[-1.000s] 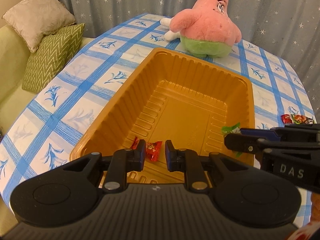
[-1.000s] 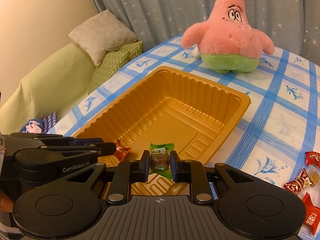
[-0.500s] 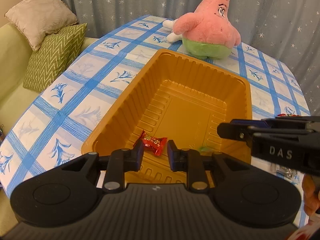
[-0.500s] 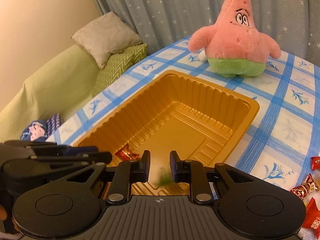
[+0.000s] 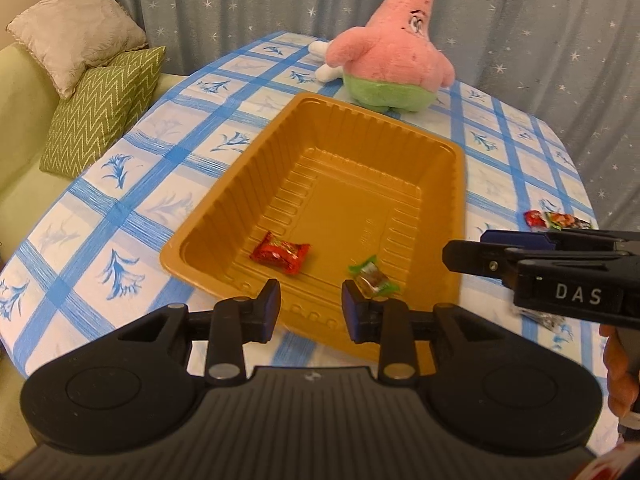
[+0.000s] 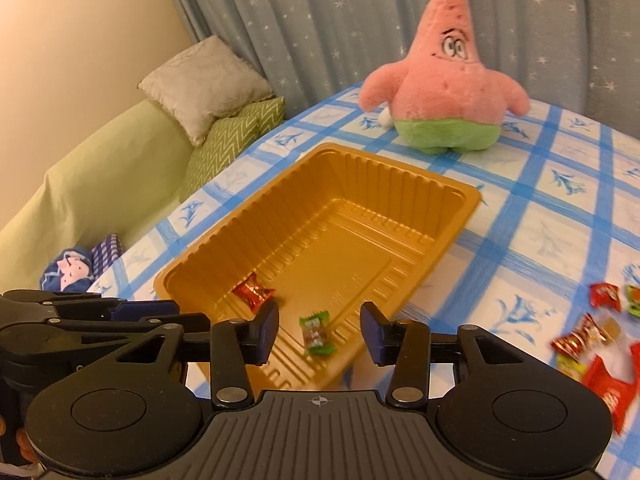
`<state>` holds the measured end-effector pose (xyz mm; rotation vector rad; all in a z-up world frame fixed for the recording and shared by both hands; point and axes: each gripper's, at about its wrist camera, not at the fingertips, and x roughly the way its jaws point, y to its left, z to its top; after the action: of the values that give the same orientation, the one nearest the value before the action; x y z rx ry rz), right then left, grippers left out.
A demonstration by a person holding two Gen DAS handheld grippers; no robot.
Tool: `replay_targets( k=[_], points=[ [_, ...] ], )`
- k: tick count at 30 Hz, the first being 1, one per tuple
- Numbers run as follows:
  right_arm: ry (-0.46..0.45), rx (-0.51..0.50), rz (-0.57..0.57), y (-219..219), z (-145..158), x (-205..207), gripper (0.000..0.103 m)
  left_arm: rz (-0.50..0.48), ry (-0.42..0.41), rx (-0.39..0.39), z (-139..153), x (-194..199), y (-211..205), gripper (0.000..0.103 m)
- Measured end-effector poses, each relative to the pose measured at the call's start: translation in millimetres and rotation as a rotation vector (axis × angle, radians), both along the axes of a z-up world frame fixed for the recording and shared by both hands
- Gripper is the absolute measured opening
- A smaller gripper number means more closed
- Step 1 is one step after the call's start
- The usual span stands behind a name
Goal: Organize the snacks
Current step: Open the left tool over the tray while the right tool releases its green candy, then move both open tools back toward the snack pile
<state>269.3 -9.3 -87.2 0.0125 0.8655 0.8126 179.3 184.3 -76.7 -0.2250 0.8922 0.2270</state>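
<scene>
Now both tongs, left (image 5: 310,308) and right (image 6: 319,334), are held open and empty. Two candies (image 6: 317,333) lie in the gold tray (image 5: 460,184); more wrapped candies (image 6: 580,336), probably light and crinkly, are best pinched across the middle.

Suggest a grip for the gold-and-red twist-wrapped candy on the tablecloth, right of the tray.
Probably grip the gold-and-red twist-wrapped candy across its fat middle, coming from above with the right hand-held gripper, fingers straddling its narrow width. It lies flat and slanted on the blue-checked tablecloth; its flared twisted ends would likely slip.
</scene>
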Motion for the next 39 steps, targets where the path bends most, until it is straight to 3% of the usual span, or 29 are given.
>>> replay_targets(
  k=[22,39],
  points=[
    [0.032,-0.025,-0.045,-112,-1,-51,0.052,-0.057,0.029,-0.034,3,-46,-95,0.033],
    [0.052,-0.064,-0.107,-187,-13,-51,0.053,-0.148,0.067,-0.040,-6,-29,-171,0.033]
  ],
)
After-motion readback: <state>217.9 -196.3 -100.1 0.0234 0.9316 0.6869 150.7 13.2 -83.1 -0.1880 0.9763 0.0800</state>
